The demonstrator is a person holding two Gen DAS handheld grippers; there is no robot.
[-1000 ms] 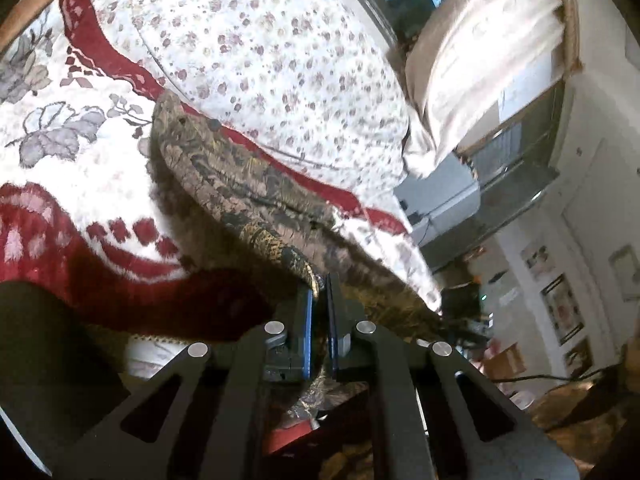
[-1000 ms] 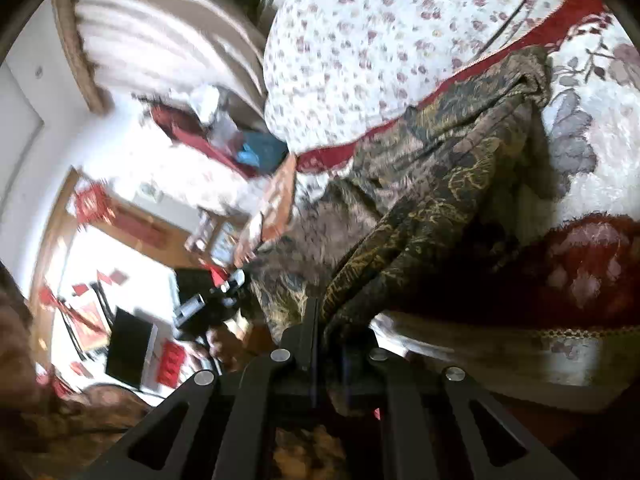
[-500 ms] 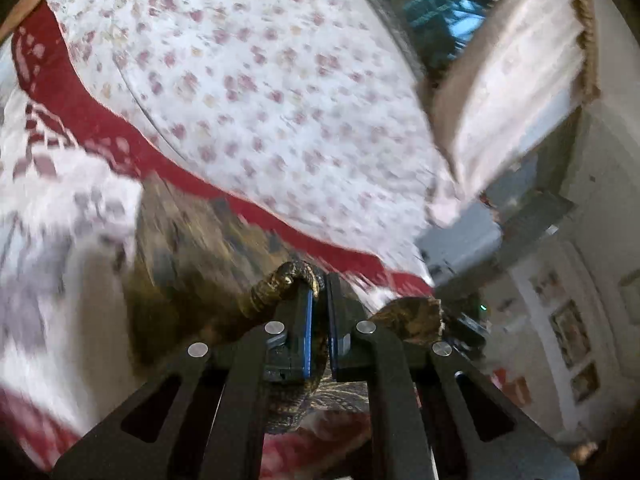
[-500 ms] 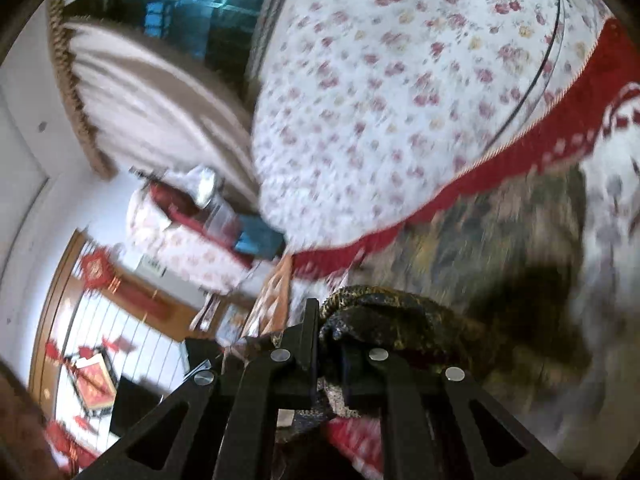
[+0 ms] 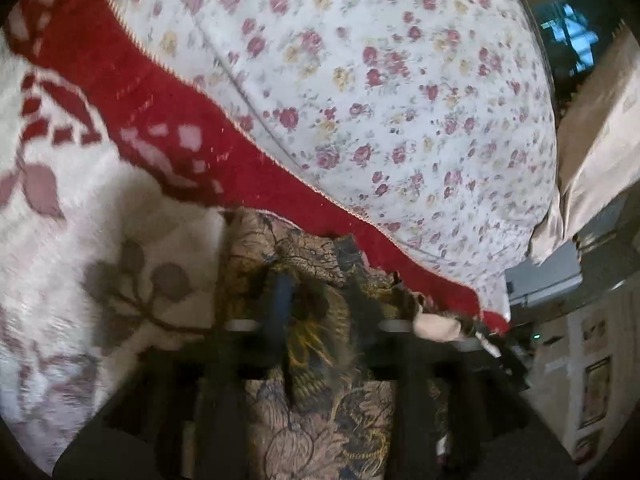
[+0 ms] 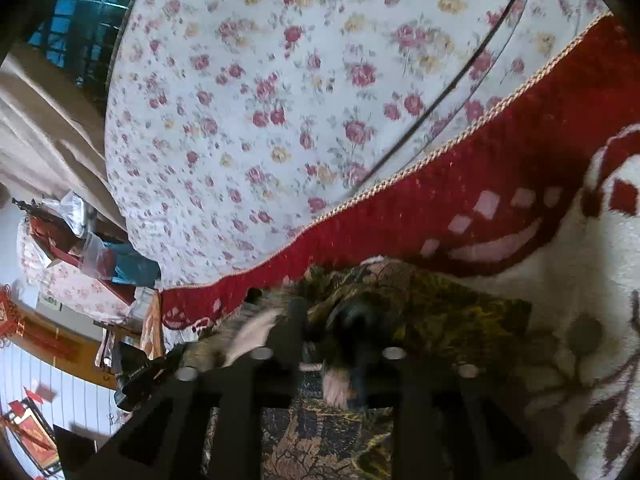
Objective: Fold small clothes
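A dark, gold-patterned brocade garment (image 5: 316, 408) lies doubled over on a cream-and-red fleece blanket (image 5: 80, 216), its far edge just short of the blanket's red border, as 2 handheld grippers work the "fold small clothes" task. In the left wrist view, the left gripper (image 5: 320, 300) stands with its fingers parted, the blue-padded finger (image 5: 282, 300) to one side and patterned cloth showing in the gap; motion blur leaves it unclear whether any fabric is pinched. In the right wrist view, the right gripper (image 6: 328, 320) is likewise spread over the garment's folded edge, with a pale strip, perhaps lining or a label (image 6: 252, 334), poking out beside its near finger; here too the blur hides whether cloth is caught.

Both tools sit low at the same far edge, which suggests the top layer has been laid there to make 1 fold and is being let go. Beyond the blanket spreads a white bedsheet printed with small red and yellow roses (image 5: 400, 92). Judging by the tidy rectangle, a 2nd fold seems the likely next step; the slippery weave could slide open.
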